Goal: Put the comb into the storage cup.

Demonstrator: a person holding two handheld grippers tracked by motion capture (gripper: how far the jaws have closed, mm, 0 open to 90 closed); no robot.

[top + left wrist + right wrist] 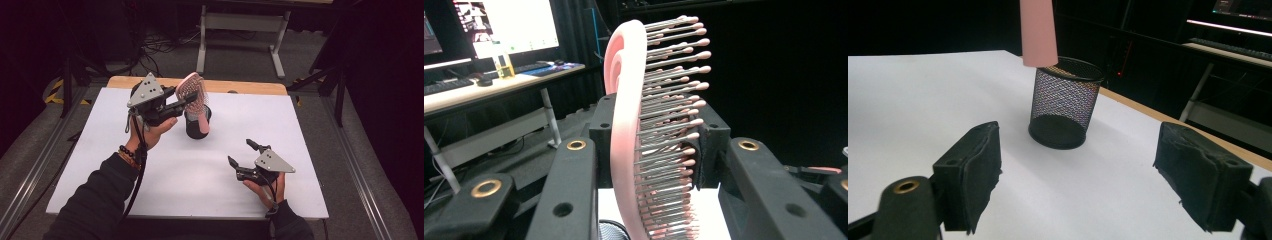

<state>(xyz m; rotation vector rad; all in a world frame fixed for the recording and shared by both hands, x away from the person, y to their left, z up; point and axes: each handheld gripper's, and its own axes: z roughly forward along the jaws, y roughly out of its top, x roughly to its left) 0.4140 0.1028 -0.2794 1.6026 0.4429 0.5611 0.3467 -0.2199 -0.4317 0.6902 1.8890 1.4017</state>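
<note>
The left gripper (181,101) is clamping the head of a pink paddle hairbrush (194,97), its black jaws pressing one on the smooth curved plastic back and the other on the bristle side. In the left gripper view the hairbrush (629,125) is rising from between the jaws, its rows of thin metal pins with rounded pink tips sticking out toward the right-hand jaw. Below the jaws, the brush's flat pink handle is hanging down at the mouth of a black wire-mesh pen cup (197,126), a round, see-through cylinder with a solid rim and base that is standing upright on the matte white tabletop (100,165). Whether the handle tip is inside the rim or just over it, I cannot tell.

The right gripper (243,154) is resting low, with its jaws spread wide and nothing between them. In the right gripper view its fingertips (980,165) are showing rough, dark padding, and ahead of them, well apart, the mesh cup (1066,107) is standing with the blunt pink handle end (1038,32) at its near rim. Beyond the cup a light wooden table edge (240,86) is running along the far side of the white surface.
</note>
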